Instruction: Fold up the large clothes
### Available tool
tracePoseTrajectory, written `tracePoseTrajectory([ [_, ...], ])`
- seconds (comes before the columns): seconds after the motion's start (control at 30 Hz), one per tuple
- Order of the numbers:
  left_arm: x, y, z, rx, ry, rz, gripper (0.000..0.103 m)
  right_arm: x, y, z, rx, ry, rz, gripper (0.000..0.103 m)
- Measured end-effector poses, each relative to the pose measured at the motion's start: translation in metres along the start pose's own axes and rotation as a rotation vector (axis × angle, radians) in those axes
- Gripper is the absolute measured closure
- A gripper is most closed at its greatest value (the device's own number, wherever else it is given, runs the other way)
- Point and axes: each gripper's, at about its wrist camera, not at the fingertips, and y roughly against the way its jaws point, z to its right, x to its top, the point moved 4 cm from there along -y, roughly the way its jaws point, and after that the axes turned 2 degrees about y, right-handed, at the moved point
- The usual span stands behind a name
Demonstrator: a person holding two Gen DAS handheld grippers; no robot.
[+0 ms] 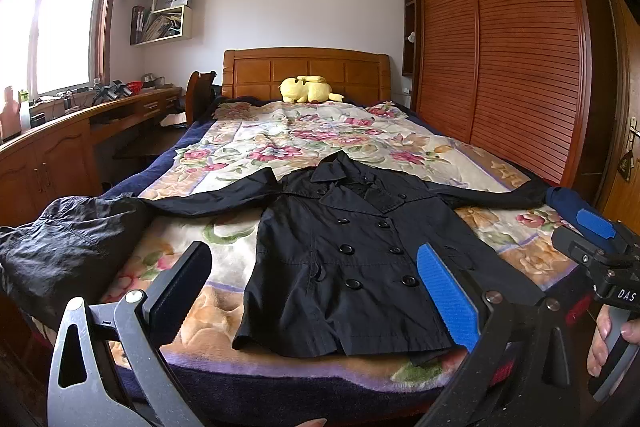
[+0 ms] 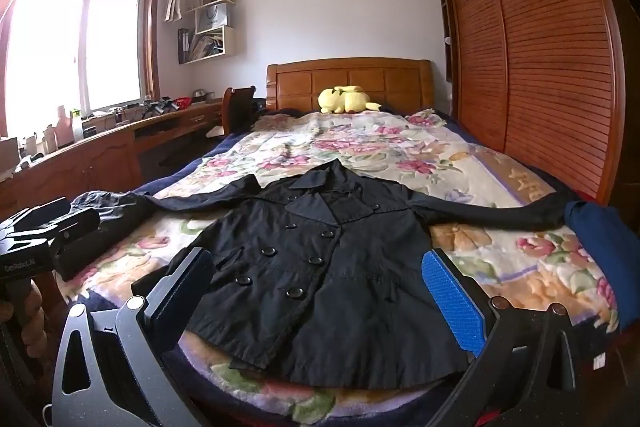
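Observation:
A black double-breasted coat (image 1: 348, 259) lies flat and face up on the bed, collar toward the headboard, both sleeves spread out sideways. It also shows in the right wrist view (image 2: 320, 267). My left gripper (image 1: 316, 291) is open and empty, held above the coat's hem at the foot of the bed. My right gripper (image 2: 320, 295) is open and empty over the hem too. The right gripper also shows at the right edge of the left wrist view (image 1: 600, 239), and the left gripper at the left edge of the right wrist view (image 2: 52, 227).
The bed carries a floral blanket (image 1: 280, 139) and a yellow plush toy (image 1: 306, 90) by the wooden headboard (image 1: 306, 67). A dark garment (image 1: 60, 247) lies at the bed's left edge, a blue one (image 2: 600, 239) at the right. A desk (image 1: 80, 131) stands left, a wardrobe (image 1: 500, 47) right.

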Motion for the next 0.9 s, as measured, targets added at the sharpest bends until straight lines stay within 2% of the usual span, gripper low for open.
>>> tracePoseTrajectory([
  [0.9, 0.0013, -0.0007, -0.0029, 0.001, -0.004, 0.002, 0.0, 0.0004, 0.0013, -0.0018, 0.004, -0.001, 0.003, 0.0],
])
